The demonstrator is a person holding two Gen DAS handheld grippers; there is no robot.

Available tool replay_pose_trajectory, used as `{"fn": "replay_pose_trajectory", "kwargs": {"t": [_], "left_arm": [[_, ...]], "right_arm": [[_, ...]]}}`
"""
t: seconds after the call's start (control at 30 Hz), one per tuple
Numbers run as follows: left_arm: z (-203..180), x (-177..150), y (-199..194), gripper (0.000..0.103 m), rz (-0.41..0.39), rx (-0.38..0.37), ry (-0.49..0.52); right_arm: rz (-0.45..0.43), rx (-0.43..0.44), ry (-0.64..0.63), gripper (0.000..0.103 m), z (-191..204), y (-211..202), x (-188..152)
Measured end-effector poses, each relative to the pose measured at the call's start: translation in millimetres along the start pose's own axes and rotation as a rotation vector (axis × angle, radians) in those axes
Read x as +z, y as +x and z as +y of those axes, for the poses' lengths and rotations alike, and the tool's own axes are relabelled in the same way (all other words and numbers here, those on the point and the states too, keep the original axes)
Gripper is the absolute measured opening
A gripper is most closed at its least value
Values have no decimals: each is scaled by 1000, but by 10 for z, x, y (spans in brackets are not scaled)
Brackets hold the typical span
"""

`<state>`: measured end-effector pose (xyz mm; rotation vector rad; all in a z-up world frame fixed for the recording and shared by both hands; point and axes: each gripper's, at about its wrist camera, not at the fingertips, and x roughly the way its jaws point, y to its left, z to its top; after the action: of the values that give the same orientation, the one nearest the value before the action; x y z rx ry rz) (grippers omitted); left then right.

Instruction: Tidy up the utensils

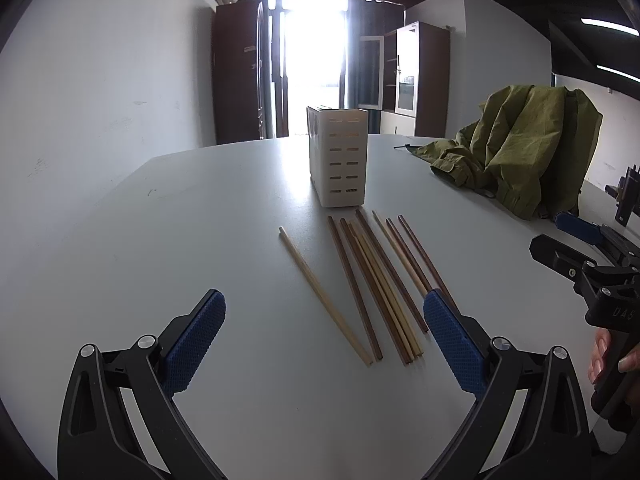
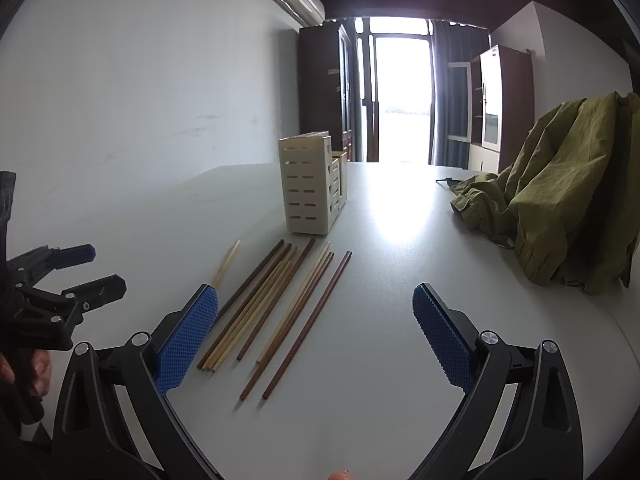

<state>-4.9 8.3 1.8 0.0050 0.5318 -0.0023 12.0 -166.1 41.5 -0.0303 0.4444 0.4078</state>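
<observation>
L gripper (image 1: 324,330) fingers released | R gripper (image 2: 316,328) fingers released | chopsticks (image 2: 276,300) loose on table (image 2: 380,400) nr holder (image 2: 312,188)

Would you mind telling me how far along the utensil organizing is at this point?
Nothing looks done yet: all the chopsticks lie loose on the table in front of the white holder. Nothing is in hand; the left gripper and right gripper are both open. Every chopstick remains to be moved.

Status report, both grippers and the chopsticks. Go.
Left gripper open, empty. Right gripper open, empty. Chopsticks loose on table, holder upright behind them. Green jacket off right, path clear.
</observation>
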Motion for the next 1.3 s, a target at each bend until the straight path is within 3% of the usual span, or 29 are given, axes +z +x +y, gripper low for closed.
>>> {"fn": "replay_pose_trajectory", "kwargs": {"t": [0.87, 1.3], "left_arm": [[179, 60, 137, 97, 42, 44, -44], [333, 310, 390, 97, 108, 28, -125]], "right_arm": [[-4, -40, 5, 99, -55, 82, 141], [73, -53, 31, 99, -174, 372, 365]]}}
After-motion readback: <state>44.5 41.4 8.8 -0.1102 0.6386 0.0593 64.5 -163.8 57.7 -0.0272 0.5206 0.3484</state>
